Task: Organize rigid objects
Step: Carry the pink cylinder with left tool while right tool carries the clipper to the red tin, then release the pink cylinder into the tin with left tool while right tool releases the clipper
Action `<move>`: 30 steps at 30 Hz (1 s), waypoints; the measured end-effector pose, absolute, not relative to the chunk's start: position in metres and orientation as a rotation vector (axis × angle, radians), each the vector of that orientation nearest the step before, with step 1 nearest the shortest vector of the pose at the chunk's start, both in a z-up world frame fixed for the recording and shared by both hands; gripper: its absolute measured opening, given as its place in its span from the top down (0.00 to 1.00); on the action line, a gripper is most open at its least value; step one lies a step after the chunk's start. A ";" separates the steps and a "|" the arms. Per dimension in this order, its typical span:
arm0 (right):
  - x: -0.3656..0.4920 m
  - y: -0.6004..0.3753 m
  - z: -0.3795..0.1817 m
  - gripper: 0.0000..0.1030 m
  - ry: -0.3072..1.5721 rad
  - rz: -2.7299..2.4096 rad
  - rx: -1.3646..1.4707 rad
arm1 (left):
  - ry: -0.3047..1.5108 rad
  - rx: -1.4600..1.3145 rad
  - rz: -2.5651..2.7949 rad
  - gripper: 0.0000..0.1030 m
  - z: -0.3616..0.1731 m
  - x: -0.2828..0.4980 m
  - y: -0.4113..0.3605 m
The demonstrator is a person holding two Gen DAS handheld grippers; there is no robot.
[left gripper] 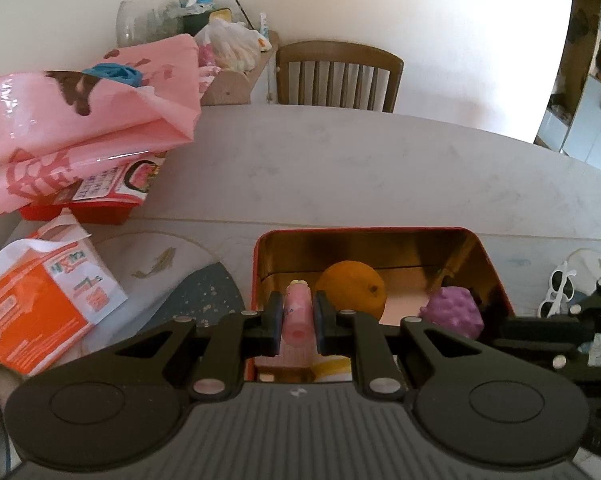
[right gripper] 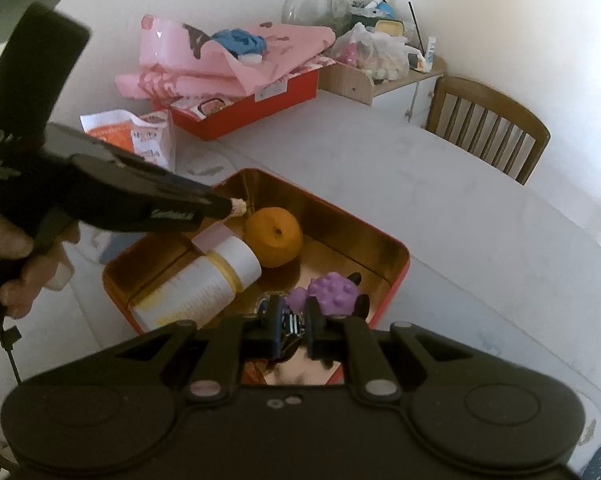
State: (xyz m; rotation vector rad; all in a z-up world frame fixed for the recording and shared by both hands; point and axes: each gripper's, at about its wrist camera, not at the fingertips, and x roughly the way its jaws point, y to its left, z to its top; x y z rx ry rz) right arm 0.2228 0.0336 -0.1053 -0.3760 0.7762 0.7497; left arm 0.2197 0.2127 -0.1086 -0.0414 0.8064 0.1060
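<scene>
A red tin with a gold inside (left gripper: 496,276) (right gripper: 396,248) stands open on the table. In it lie an orange (left gripper: 352,286) (right gripper: 274,236), a purple knobbly toy (left gripper: 454,312) (right gripper: 334,290) and a white bottle with a yellow band (right gripper: 204,284). My left gripper (left gripper: 297,316) is shut on a small pink bottle (left gripper: 297,312) above the tin's near left part; it also shows in the right wrist view (right gripper: 230,208). My right gripper (right gripper: 293,326) is shut on a black-and-white striped object (right gripper: 294,326) over the tin's near edge.
White sunglasses (left gripper: 560,290) lie right of the tin. An orange-and-white bag (left gripper: 40,308) (right gripper: 140,136), pink wrapping (left gripper: 84,120) (right gripper: 228,60) over a red box (right gripper: 240,108), a cluttered wooden shelf (right gripper: 380,76) and a wooden chair (left gripper: 336,76) (right gripper: 488,128) stand around the white table (left gripper: 340,168).
</scene>
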 end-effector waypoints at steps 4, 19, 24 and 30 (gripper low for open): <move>0.220 0.038 -0.112 0.90 0.780 0.739 -0.400 | 0.830 -0.027 0.103 0.85 -0.117 0.230 0.212; 0.213 0.038 -0.121 0.81 0.830 0.739 -0.410 | 0.902 -0.027 0.098 0.85 -0.135 0.235 0.209; 0.212 0.035 -0.121 0.80 0.858 0.750 -0.387 | 0.919 -0.022 0.101 0.85 -0.137 0.230 0.206; 0.208 0.024 -0.116 0.73 0.869 0.758 -0.334 | 0.929 -0.032 0.116 0.85 -0.134 0.221 0.205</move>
